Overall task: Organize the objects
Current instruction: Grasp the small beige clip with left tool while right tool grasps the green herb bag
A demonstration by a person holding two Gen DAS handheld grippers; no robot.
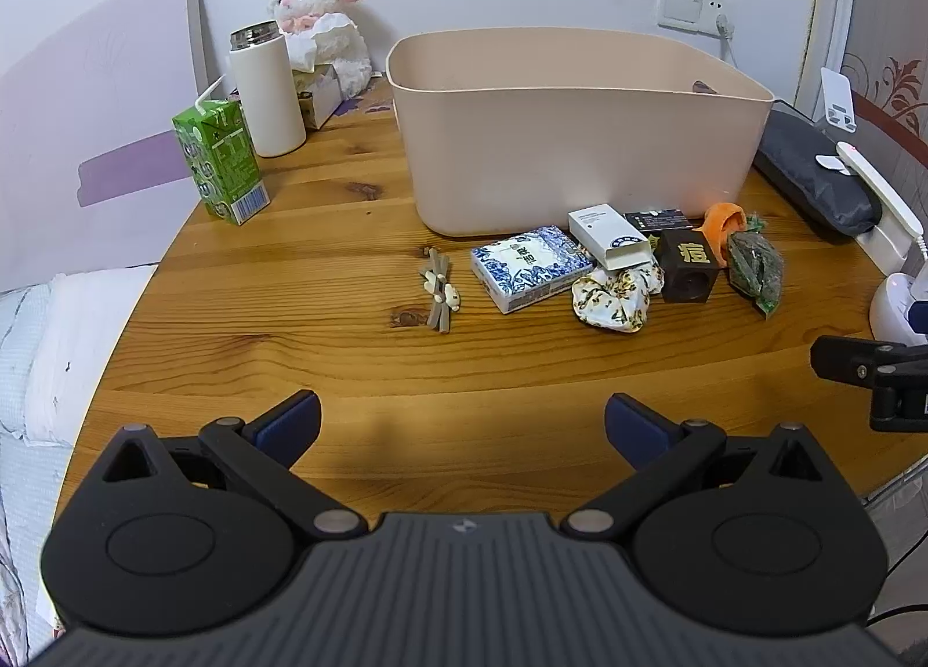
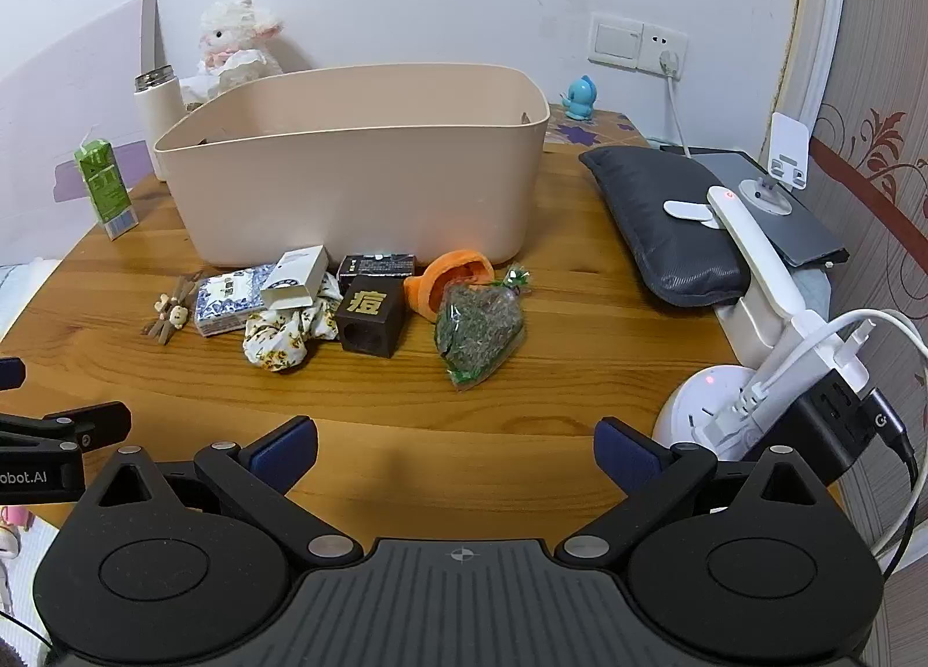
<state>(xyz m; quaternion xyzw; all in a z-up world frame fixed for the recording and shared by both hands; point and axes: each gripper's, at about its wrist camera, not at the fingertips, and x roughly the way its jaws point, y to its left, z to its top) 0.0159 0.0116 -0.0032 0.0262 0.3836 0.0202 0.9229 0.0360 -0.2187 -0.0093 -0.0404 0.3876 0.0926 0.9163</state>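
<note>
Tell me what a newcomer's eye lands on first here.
The big beige bin dominates the middle of the wooden table. Right before it lies a jumble of small things, notably the dark block with a gold character and the green packet. Both grippers hang near, jaws open.

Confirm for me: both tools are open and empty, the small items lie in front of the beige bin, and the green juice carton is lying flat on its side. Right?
Not quite. The green juice carton stands upright, straw at the top, as the left wrist view shows. The rest holds: left tool and right tool are open and empty, and the small items lie before the beige bin.
</note>
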